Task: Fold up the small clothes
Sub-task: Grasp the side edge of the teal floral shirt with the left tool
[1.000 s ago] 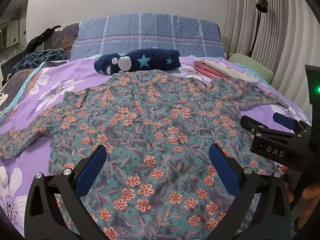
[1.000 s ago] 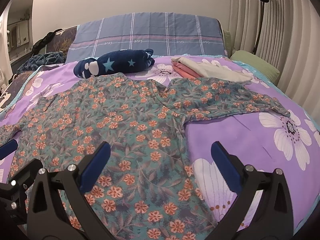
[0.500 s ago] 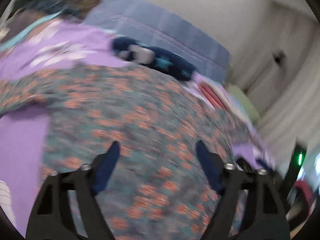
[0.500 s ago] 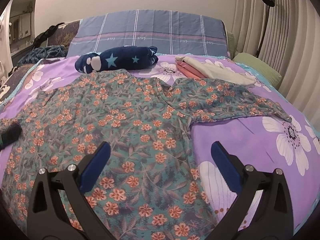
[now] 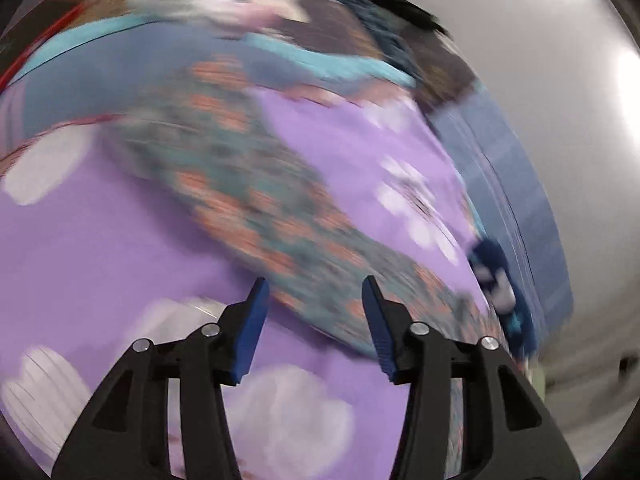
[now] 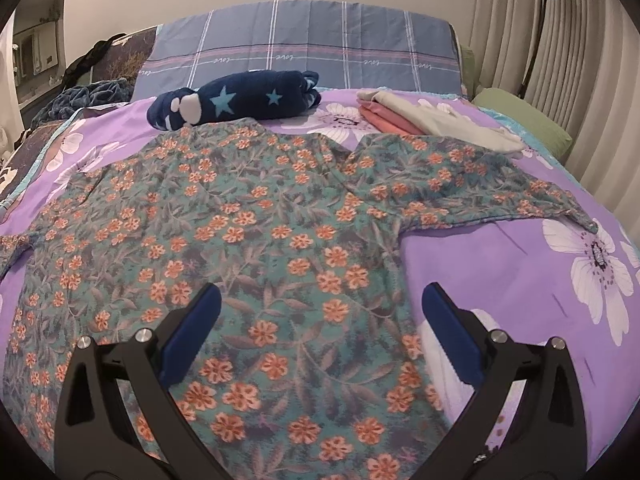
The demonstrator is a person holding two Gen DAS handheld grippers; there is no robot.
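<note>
The right tool (image 6: pixel 318 326) hangs low over the bed with its two blue-padded fingers spread wide, nothing between them. Its left finger (image 6: pixel 192 332) sits above the lower body of the floral shirt (image 6: pixel 248 240), and its right finger (image 6: pixel 452 340) sits above the purple flowered bedspread (image 6: pixel 500 264) just past the shirt's side edge; whether either pad touches the cloth cannot be told.

The shirt, teal with orange blossoms, lies flat and spread open on the bedspread, its hem toward the camera and its collar toward the head of the bed. One sleeve (image 6: pixel 472 188) stretches out to the right, ending near a large white printed flower. Beyond the collar lies a dark blue star-patterned plush (image 6: pixel 236 100), and to its right a small stack of folded clothes (image 6: pixel 424 120), pink below and cream on top. A blue plaid pillow (image 6: pixel 304 44) stands against the wall behind them, and a green cushion (image 6: pixel 524 120) lies at the far right beside the curtain (image 6: pixel 560 40).

The left wrist view is heavily smeared by motion and tilted. The left tool (image 5: pixel 314 320) is open, its fingers apart though narrower than the right one's, gripping nothing. A blurred stretch of the same shirt (image 5: pixel 280 200), seemingly a sleeve, runs diagonally across the bedspread (image 5: pixel 120 240) ahead of its tips.
</note>
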